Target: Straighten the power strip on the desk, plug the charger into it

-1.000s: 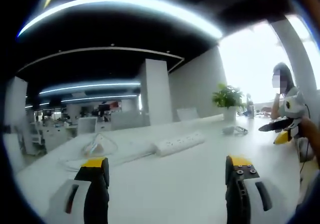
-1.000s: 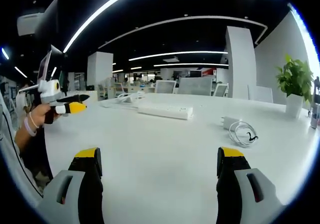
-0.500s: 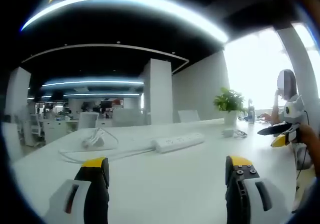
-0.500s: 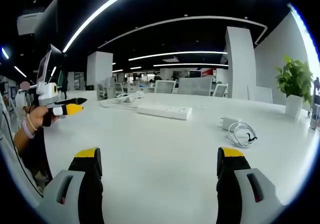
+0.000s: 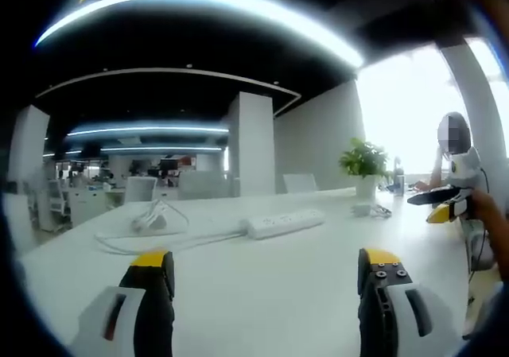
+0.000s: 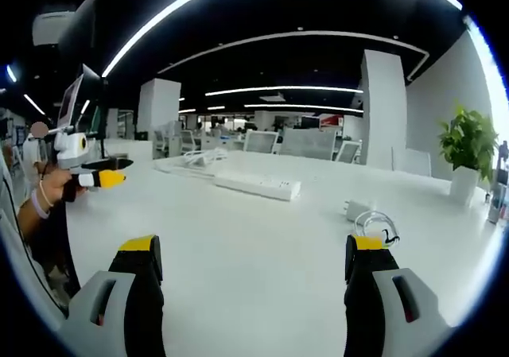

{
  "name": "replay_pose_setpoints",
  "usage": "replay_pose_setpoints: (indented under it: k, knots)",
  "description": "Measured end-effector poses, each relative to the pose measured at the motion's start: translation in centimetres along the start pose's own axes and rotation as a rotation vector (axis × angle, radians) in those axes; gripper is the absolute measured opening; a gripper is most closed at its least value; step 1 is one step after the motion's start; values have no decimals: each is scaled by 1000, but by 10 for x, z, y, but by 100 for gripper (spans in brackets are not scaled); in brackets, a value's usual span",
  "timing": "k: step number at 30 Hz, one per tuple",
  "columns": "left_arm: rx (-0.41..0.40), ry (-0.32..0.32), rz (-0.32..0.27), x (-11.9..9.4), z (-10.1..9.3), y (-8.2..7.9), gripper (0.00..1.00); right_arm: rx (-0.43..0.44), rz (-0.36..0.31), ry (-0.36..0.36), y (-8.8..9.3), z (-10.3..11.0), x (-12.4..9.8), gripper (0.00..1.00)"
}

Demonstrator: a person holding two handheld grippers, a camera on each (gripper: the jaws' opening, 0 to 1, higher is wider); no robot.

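Your desk (image 6: pixel 262 246) is a wide white surface, and in the past second both cameras have dropped lower and levelled toward it, which reads as you settling in to start; nothing on it has been moved. The power strip (image 6: pixel 257 186) lies well out from you at a slant to the near edge, its cable (image 5: pixel 191 243) trailing off toward a loose coil (image 5: pixel 155 222) in the left gripper view, so the straightening is not yet done. The charger (image 6: pixel 358 210) sits on the desk to the right of the strip and well apart from it, its white cord (image 6: pixel 378 228) bundled just beside it. A potted plant (image 6: pixel 468 154) stands farther off by the window. Your left hand-held gripper (image 5: pixel 266 281) and right hand-held gripper (image 6: pixel 258 268) each hover above the bare desk with jaws spread wide and nothing between them. My guess is the strip comes first, since it is nearer your left hand-held gripper.
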State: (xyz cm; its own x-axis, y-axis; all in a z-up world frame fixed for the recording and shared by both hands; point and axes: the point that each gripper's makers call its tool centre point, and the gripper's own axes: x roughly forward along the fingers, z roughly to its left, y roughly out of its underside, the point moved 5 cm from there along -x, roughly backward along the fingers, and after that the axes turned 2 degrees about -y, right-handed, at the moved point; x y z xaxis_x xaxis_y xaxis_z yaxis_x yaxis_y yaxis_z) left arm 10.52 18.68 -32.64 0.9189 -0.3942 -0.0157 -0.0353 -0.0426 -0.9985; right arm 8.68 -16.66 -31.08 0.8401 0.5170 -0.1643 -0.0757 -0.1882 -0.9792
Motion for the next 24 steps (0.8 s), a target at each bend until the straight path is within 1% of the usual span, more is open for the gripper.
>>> replay_pose_setpoints:
  k: [8, 12, 21, 24]
  knots:
    - [-7, 7, 7, -3, -4, 4, 98, -80, -12, -7, -25, -8, 5, 95]
    - [-9, 4, 7, -5, -3, 4, 98, -88, -33, -3, -36, -15, 3, 95]
    - [-14, 3, 7, -8, -2, 4, 98, -126, -84, 26, -76, -44, -6, 95]
    - [-14, 5, 6, -8, -3, 3, 98, -118, -104, 28, -87, -53, -8, 95]
